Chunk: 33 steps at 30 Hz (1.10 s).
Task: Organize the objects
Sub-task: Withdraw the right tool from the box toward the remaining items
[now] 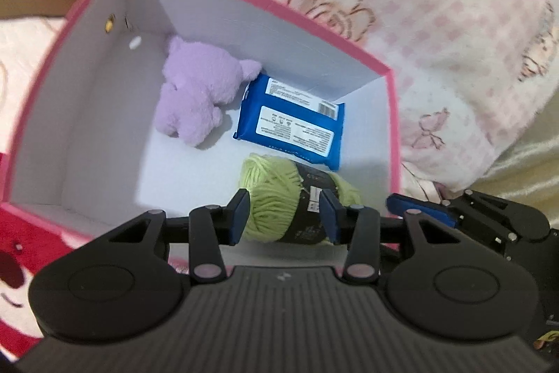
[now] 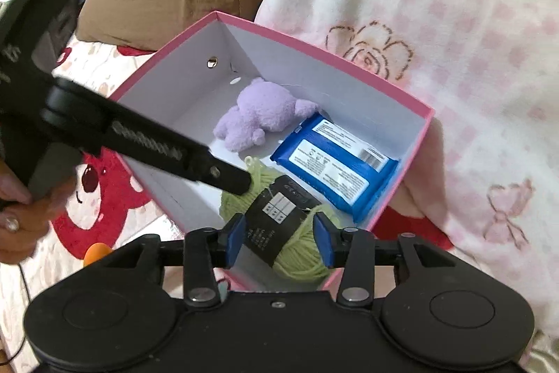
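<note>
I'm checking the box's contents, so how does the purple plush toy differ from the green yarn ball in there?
The purple plush toy is lilac, fuzzy and animal-shaped; the green yarn ball is lime, stranded and wrapped in a dark paper label. The toy lies toward the far corner, the yarn nearest both cameras. Both are soft and rest on the floor of the pink box.

Your R gripper (image 2: 279, 242) hangs over the pink box (image 2: 415, 142), jaws apart w/ yarn (image 2: 300, 257) below; plush (image 2: 260, 114) at far corner, blue pack (image 2: 335, 166) by R wall.
</note>
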### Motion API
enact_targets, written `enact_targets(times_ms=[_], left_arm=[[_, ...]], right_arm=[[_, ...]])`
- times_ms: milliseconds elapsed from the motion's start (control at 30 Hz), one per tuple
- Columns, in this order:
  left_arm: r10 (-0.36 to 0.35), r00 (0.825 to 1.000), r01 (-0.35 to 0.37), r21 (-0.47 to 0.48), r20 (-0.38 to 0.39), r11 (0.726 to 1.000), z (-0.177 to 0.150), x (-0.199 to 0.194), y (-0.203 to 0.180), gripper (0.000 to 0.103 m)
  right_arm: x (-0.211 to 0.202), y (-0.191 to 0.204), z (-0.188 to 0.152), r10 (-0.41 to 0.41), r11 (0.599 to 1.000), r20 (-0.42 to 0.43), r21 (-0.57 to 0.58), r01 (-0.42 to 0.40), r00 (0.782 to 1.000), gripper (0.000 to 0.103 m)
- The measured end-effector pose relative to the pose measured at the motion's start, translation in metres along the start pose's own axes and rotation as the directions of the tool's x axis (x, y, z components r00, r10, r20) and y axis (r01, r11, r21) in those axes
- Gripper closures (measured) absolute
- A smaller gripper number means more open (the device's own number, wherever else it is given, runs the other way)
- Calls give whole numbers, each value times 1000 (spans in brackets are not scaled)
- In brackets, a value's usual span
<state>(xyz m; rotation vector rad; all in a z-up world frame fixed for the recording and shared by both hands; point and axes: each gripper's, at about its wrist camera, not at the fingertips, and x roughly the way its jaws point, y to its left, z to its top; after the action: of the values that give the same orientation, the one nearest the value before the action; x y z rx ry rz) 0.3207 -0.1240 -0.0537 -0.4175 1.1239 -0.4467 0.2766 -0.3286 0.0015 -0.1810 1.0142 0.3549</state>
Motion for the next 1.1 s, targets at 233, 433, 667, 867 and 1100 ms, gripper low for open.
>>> enact_targets(times_ms=[233, 433, 667, 867, 1100], left_arm=[[15, 1000, -16, 59, 11, 998, -20, -54, -17, 57], [21, 1000, -23, 108, 19, 994, -37, -99, -31, 51], [53, 999, -53, 129, 4, 990, -58, -143, -32, 31], [50, 999, -49, 181, 3, 982, -77, -170, -32, 20], [63, 998, -59, 219, -8, 974, -97, -179, -27, 12]], right_arm=[[-45, 23, -22, -42, 999, 91, 18, 41, 995, 40], [-82, 36, -30, -34, 998, 143, 55, 26, 989, 35], [-113, 66, -42, -20, 1000, 224, -2, 21, 974, 15], [-138, 87, -59, -10, 1000, 259, -16, 15, 966, 14], [-159, 112, -73, 6, 998, 289, -66, 14, 957, 13]])
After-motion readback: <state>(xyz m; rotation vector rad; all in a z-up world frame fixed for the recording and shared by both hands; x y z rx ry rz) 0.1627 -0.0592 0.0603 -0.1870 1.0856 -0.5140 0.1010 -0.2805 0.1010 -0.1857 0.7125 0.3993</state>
